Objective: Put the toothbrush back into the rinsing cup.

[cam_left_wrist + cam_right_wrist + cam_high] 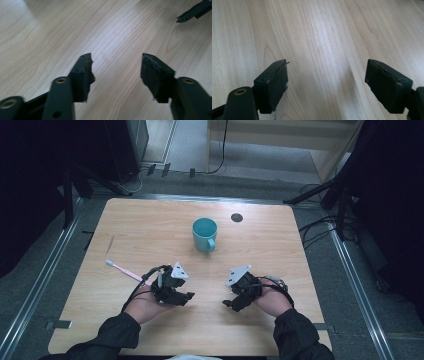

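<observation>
The table (150,227) is lying bare but for two things. The cup (205,234) is standing upright past both grippers, handle turned toward the person; it looks stiff and light, probably glazed and slick, best taken by the rim wall or handle. Left of the cup, the toothbrush (124,270) is lying flat, just beside the left gripper (186,298): thin, light, rigid, likeliest gripped mid-handle. Both the left gripper and the right gripper (229,304) are gaping wide, holding nothing.

floor: grey (190,150) | table: light wood (150,220) (dark surroundings)
</observation>
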The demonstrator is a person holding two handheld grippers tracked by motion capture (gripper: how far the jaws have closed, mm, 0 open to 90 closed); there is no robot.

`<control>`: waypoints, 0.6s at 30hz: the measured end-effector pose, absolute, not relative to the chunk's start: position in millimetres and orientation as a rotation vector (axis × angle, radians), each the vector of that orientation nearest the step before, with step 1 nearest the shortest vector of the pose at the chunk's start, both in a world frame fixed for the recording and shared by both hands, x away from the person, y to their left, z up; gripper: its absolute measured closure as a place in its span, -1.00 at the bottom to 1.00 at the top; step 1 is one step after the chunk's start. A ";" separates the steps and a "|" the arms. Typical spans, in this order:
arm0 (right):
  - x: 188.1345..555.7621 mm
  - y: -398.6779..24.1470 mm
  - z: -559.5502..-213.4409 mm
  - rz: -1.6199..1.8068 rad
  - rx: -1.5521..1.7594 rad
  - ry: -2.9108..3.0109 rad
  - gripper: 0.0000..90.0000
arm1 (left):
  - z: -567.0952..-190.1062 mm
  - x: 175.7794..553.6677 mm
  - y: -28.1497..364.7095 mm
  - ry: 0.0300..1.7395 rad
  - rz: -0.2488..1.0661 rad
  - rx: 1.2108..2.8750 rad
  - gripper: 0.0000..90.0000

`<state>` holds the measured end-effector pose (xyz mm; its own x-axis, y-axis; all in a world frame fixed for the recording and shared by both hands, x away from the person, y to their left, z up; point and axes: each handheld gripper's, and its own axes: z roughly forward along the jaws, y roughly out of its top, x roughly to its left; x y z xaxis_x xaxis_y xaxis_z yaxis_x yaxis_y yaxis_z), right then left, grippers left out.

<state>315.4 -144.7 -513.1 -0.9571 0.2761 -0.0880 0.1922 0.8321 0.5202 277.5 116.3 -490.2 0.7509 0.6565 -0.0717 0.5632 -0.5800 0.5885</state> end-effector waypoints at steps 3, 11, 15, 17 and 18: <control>316.9 -145.2 -511.0 0.791 0.386 2.841 -0.58 | -488.5 281.7 119.8 0.921 0.138 2.340 0.21; 317.6 -145.5 -509.9 0.777 0.401 2.842 -0.57 | -485.8 285.2 127.6 0.944 0.135 2.336 0.21; 319.4 -143.9 -509.3 0.779 0.401 2.838 -0.56 | -488.1 285.3 131.2 0.953 0.150 2.345 0.21; 319.6 -143.5 -509.6 0.771 0.393 2.839 -0.56 | -488.2 285.4 131.9 0.951 0.152 2.348 0.19; 319.8 -143.4 -509.8 0.768 0.387 2.839 -0.56 | -488.4 285.3 132.5 0.952 0.157 2.349 0.18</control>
<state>319.8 -143.4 -509.8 -0.9508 0.2930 -0.1004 0.2025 0.8333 0.5144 285.3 132.5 -488.4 0.7368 0.6674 -0.1081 0.5974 -0.5677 0.5664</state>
